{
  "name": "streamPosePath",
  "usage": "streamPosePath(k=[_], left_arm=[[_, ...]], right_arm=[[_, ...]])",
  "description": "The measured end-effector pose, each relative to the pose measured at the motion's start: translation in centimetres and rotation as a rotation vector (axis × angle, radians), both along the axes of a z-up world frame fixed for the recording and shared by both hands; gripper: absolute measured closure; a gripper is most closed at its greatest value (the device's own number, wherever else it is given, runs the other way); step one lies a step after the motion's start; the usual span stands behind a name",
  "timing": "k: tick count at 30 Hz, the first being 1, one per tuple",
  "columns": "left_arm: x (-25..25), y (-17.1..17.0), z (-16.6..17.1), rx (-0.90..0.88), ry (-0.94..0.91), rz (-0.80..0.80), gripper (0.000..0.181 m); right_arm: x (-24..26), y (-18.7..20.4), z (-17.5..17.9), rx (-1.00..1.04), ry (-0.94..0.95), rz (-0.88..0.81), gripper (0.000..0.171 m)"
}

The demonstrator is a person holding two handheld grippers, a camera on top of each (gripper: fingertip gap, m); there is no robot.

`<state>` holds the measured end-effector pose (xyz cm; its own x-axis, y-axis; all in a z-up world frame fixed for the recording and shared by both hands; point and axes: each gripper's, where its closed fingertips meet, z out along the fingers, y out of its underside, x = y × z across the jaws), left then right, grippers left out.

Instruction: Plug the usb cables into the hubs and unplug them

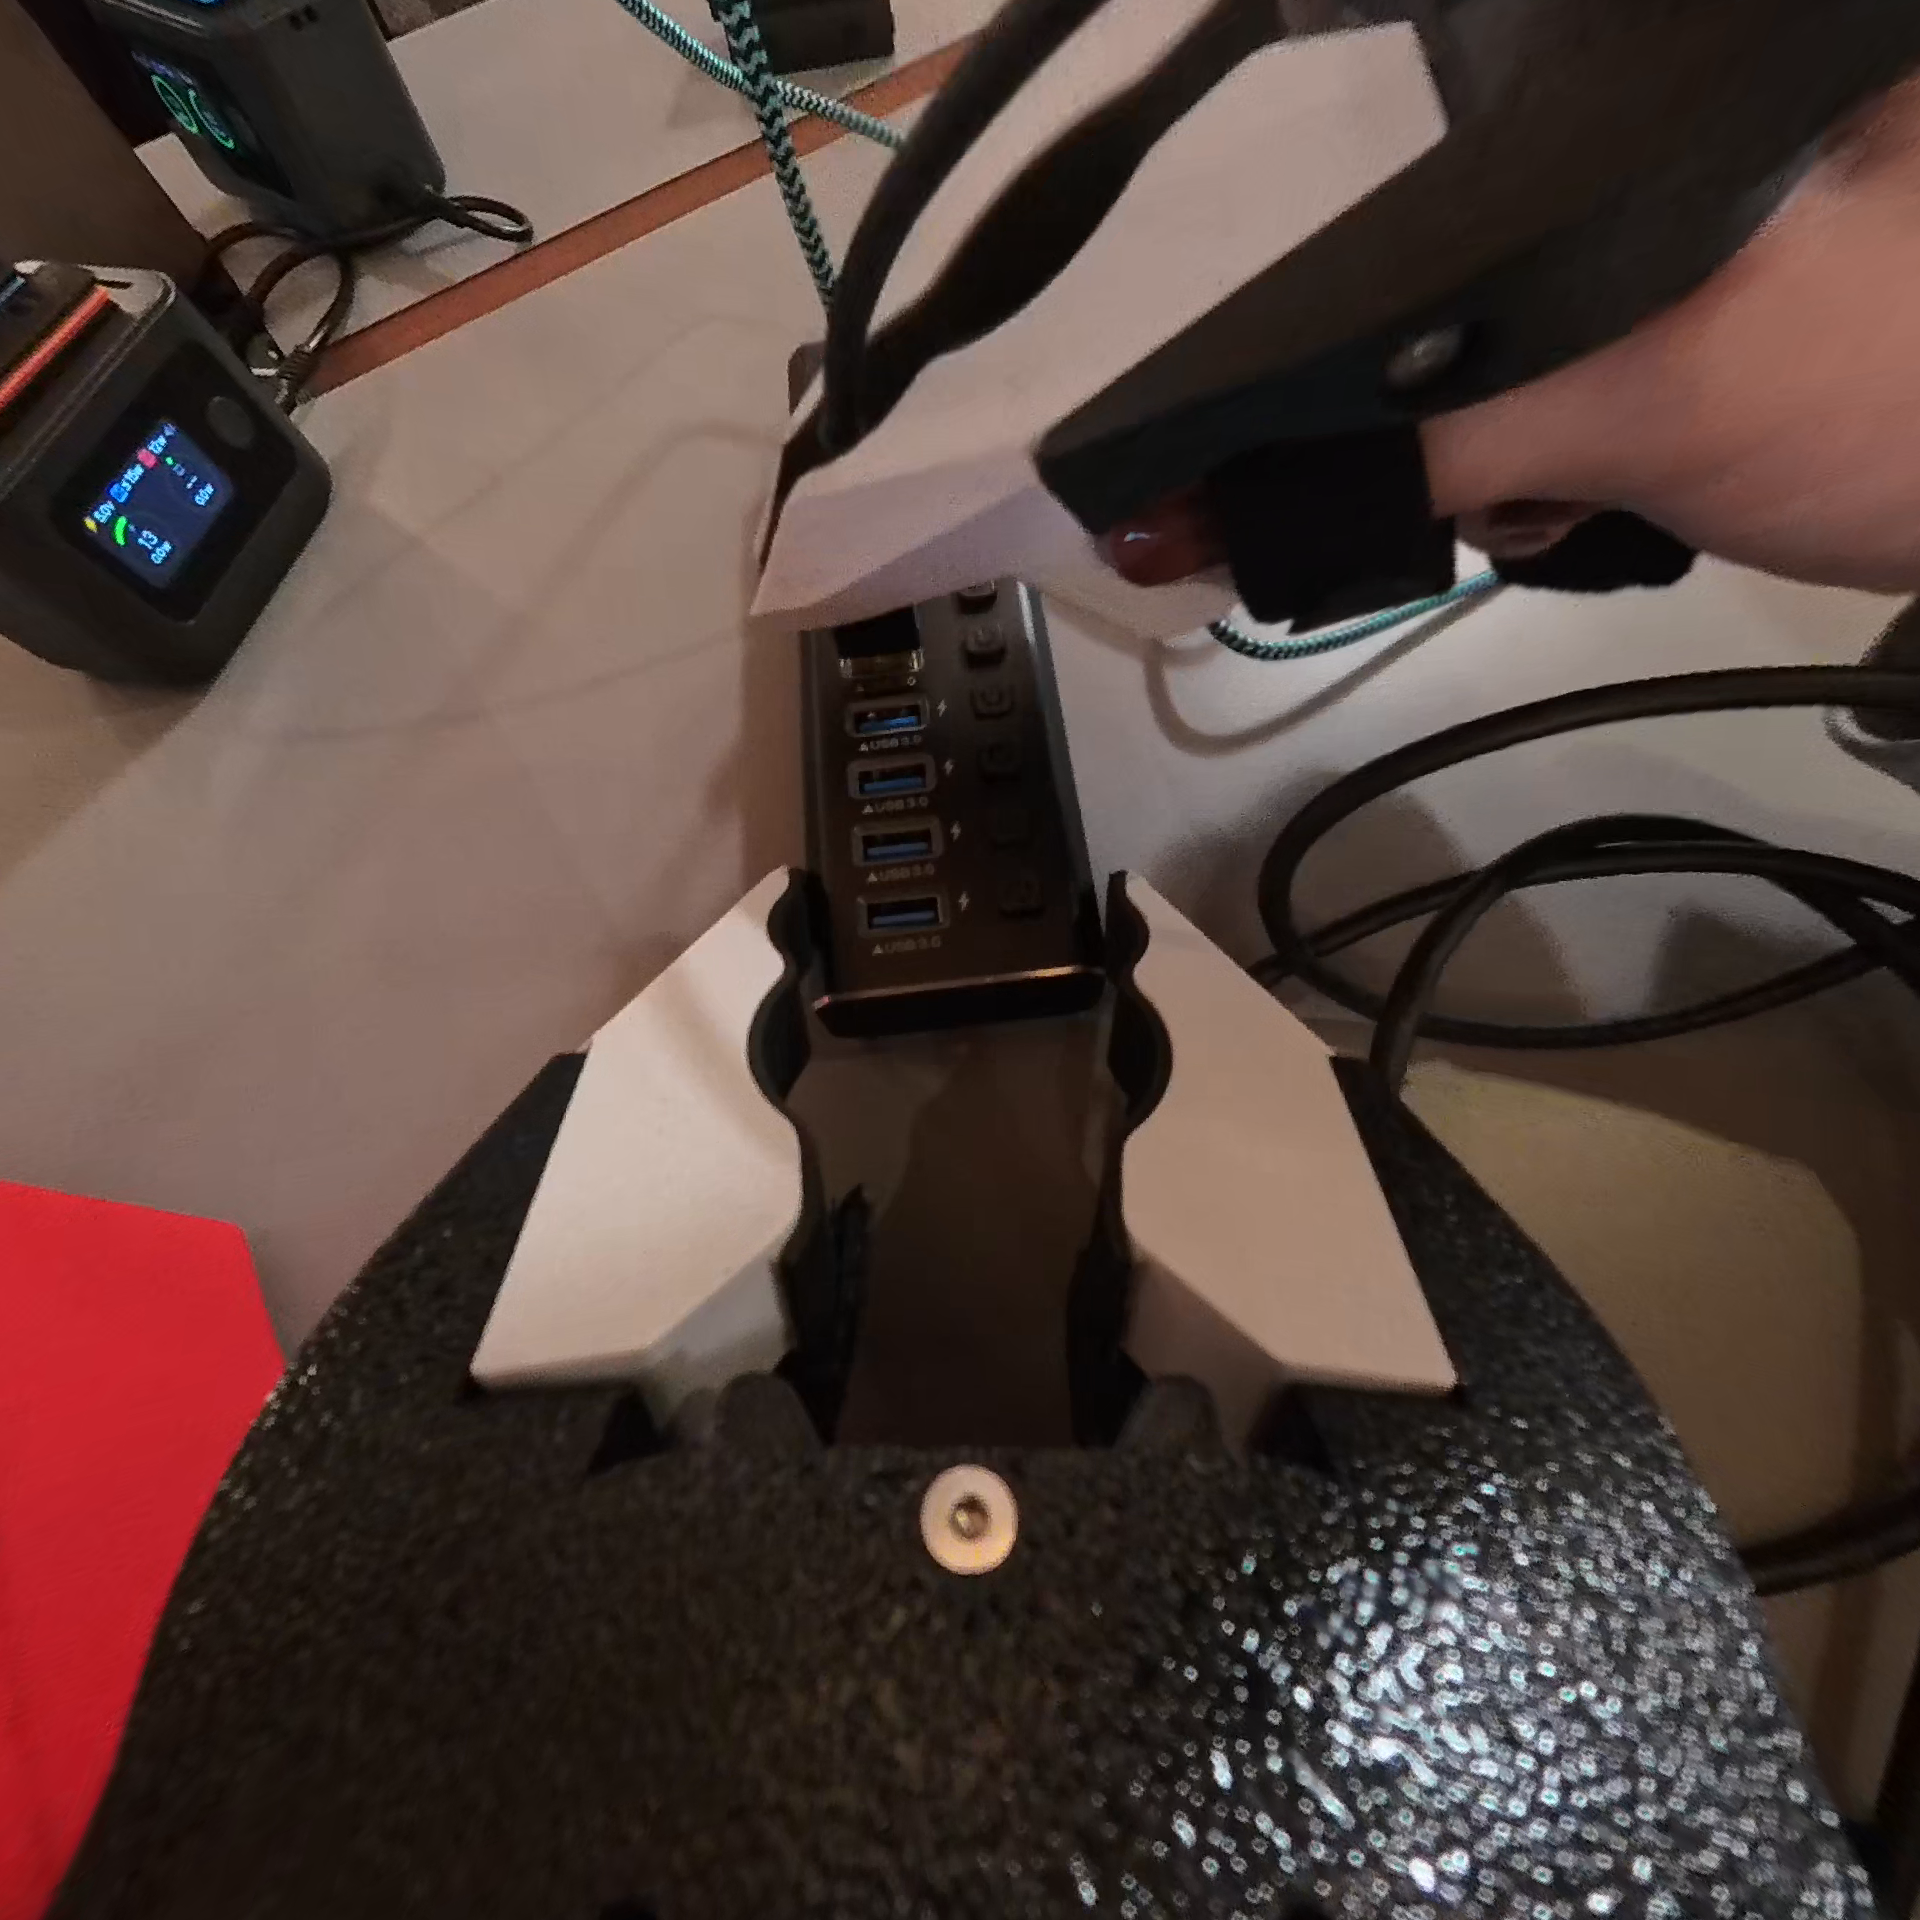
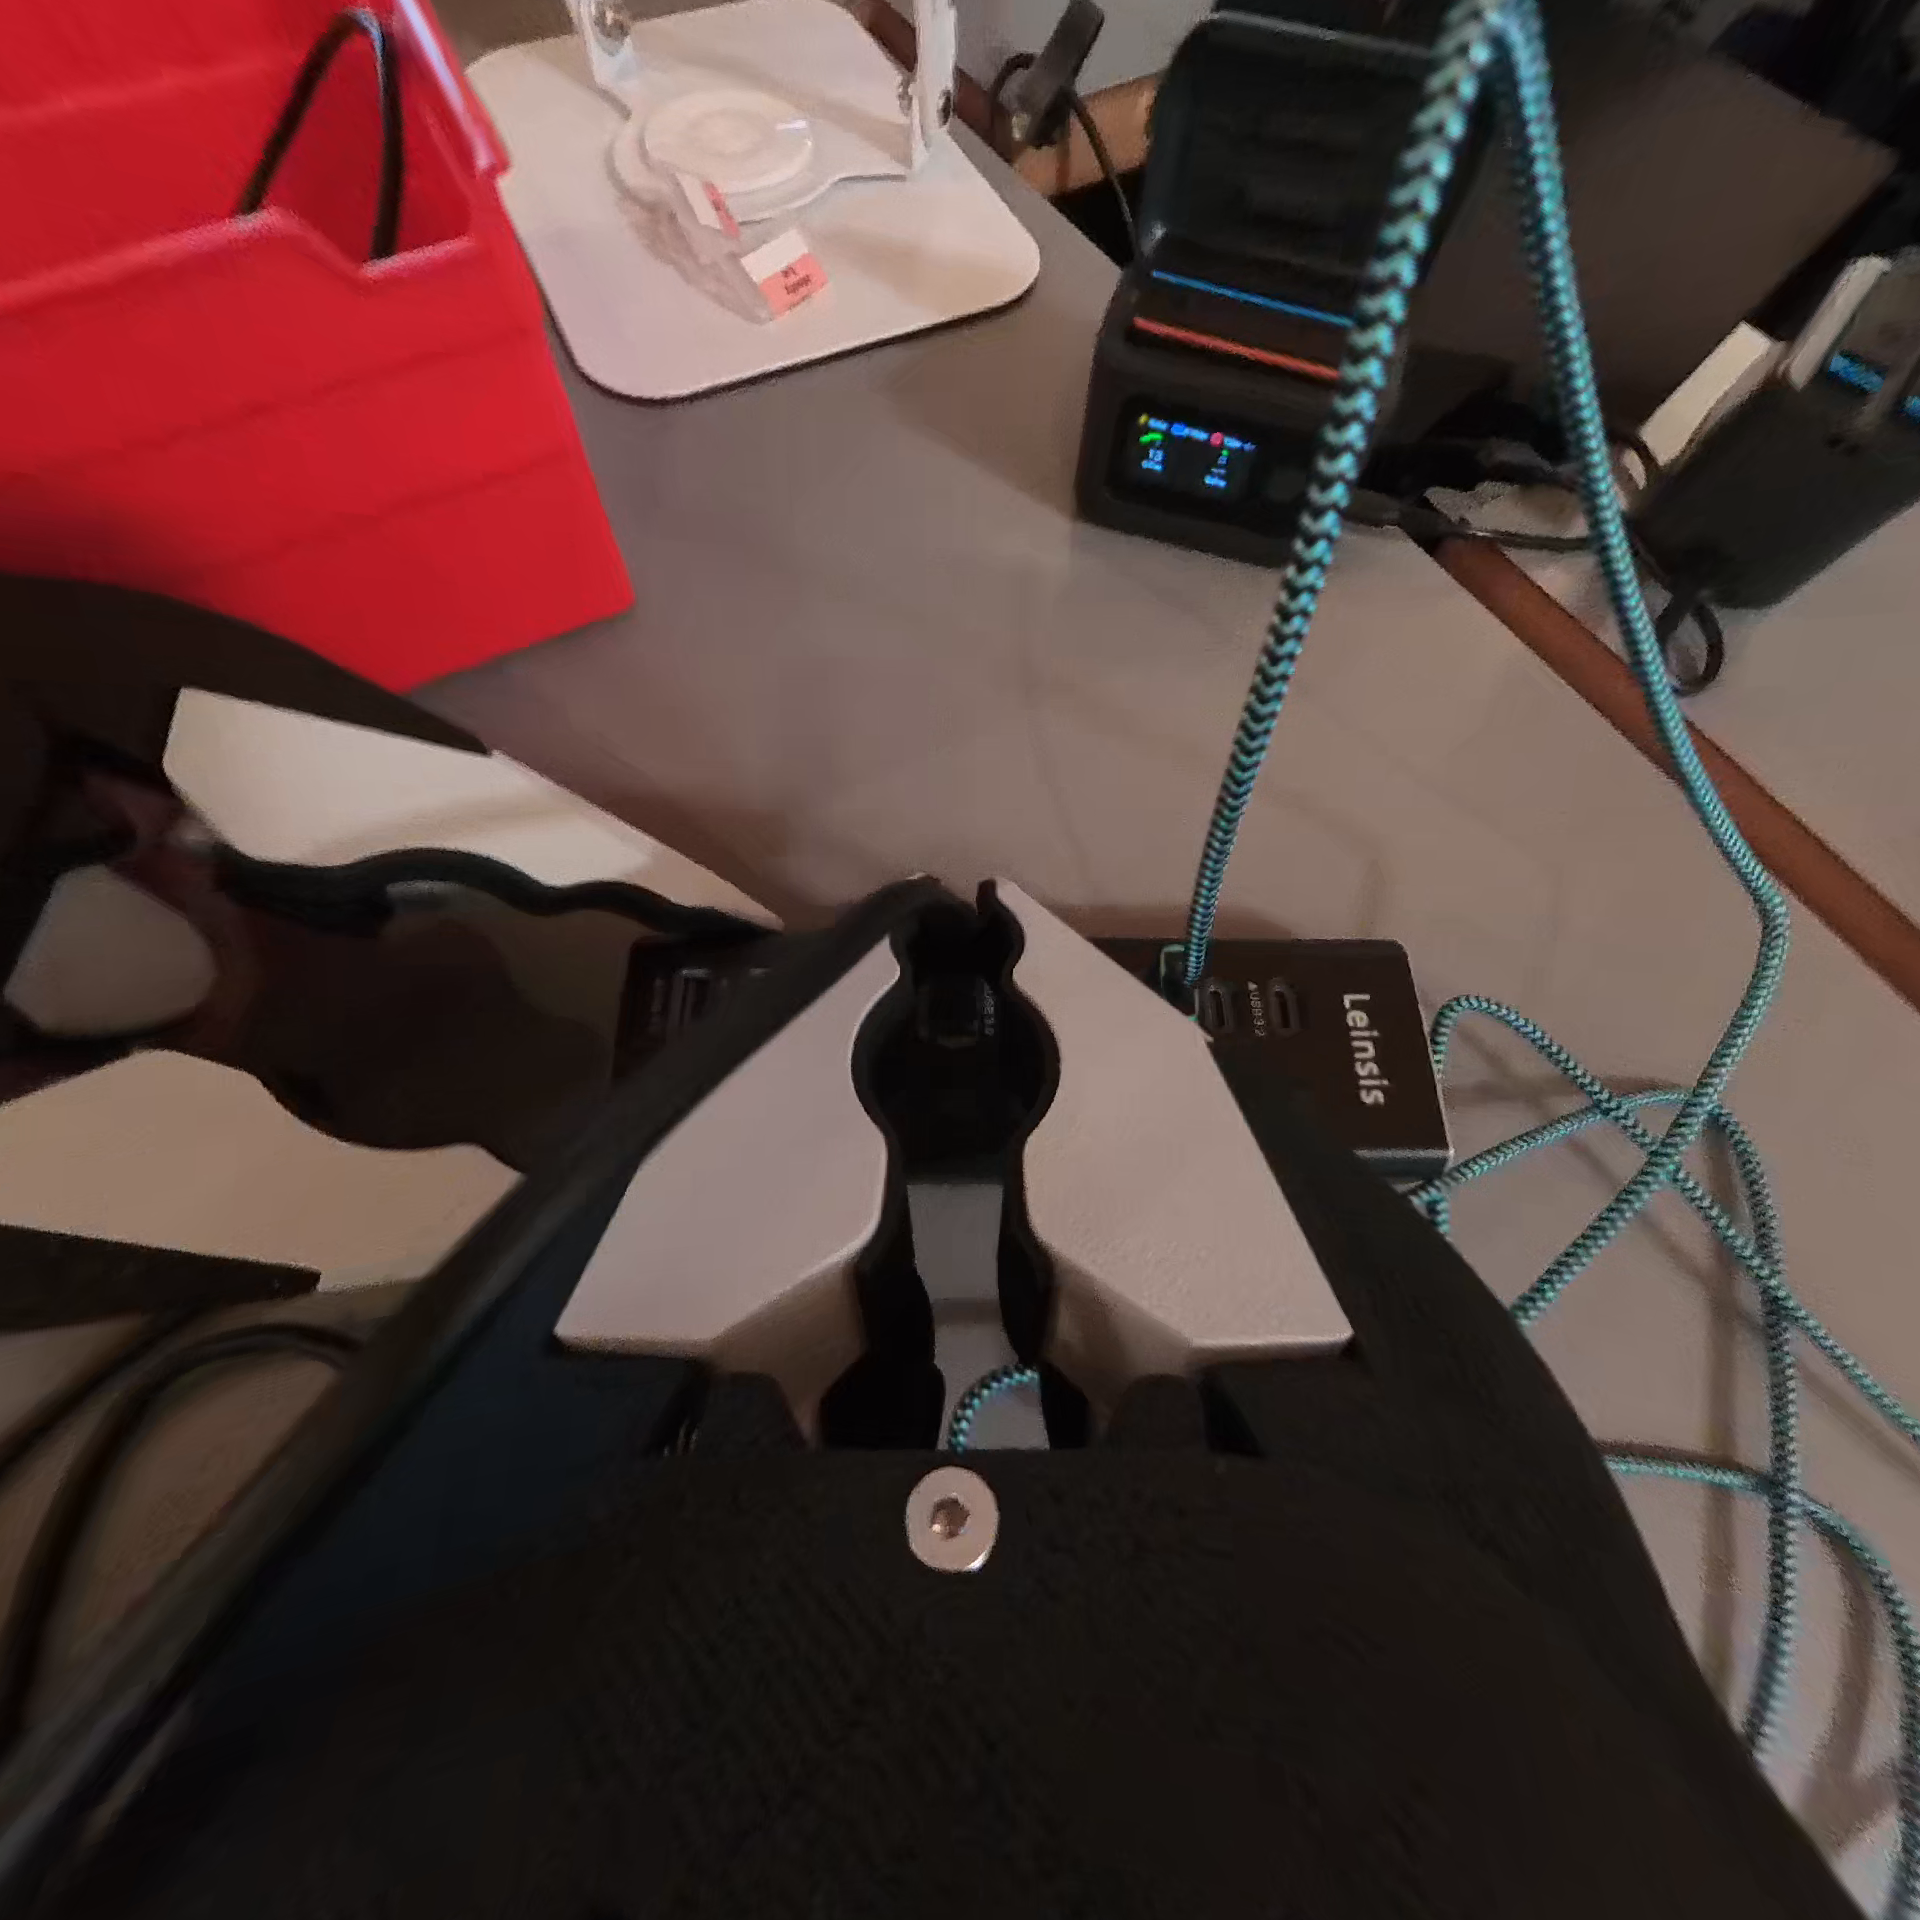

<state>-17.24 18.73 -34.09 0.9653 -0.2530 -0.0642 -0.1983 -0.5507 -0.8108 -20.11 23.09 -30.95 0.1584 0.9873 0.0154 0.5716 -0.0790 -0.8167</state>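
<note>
While a pale table [image 1: 468, 831] fills both views, one red bin [image 2: 260, 364] stands at its far side beside a white mat [image 2: 914, 260] carrying a clear tape dispenser [image 2: 717, 145]. Two dark chargers with lit screens sit on the table: one [image 1: 145, 488] near the hub, another [image 1: 270, 94] behind it. One black USB hub [image 1: 935, 831] lies flat at centre, showing four blue ports in a row. The left gripper [image 1: 951, 935] clasps the hub's near end between its fingers. The right gripper [image 2: 951, 904] is clenched on a black cable [image 1: 862, 260] at the hub's far end. One teal braided cable [image 2: 1351, 468] is plugged into the hub and loops across the table.
</note>
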Motion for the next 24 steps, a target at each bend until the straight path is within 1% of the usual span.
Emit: streamPosePath(k=[4, 6, 7, 13, 15, 17, 19, 22, 24], left_arm=[[0.0, 0.0, 0.0, 0.0, 0.0, 0.0, 0.126], [0.0, 0.0, 0.0, 0.0, 0.0, 0.0, 0.126], [0.0, 0.0, 0.0, 0.0, 0.001, 0.0, 0.126], [0.0, 0.0, 0.0, 0.001, 0.002, 0.0, 0.126], [0.0, 0.0, 0.0, 0.002, 0.002, -0.001, 0.126], [0.0, 0.0, -0.1, 0.0, 0.002, -0.002, 0.126], [0.0, 0.1, -0.1, -0.009, -0.006, -0.009, 0.125], [0.0, 0.1, -0.3, -0.018, -0.015, -0.015, 0.124], [0.1, 0.1, -0.2, -0.005, 0.028, -0.027, 0.124]], right_arm=[[0.1, 0.0, 0.0, -0.04, 0.014, 0.03, 0.165], [0.1, 0.0, -0.1, -0.026, 0.027, 0.024, 0.165], [0.0, 0.0, -0.2, -0.011, 0.022, 0.019, 0.162], [-0.1, 0.2, -0.3, 0.0, 0.055, -0.007, 0.165], [0.1, 0.1, -1.4, -0.002, 0.025, -0.001, 0.161], [0.8, -0.1, -1.4, -0.05, -0.006, -0.001, 0.152], [2.5, -0.2, 0.0, -0.091, -0.045, -0.015, 0.142], [6.5, 0.5, 4.0, -0.062, -0.047, -0.084, 0.126], [8.7, 1.0, 6.9, -0.009, -0.008, -0.116, 0.126]])
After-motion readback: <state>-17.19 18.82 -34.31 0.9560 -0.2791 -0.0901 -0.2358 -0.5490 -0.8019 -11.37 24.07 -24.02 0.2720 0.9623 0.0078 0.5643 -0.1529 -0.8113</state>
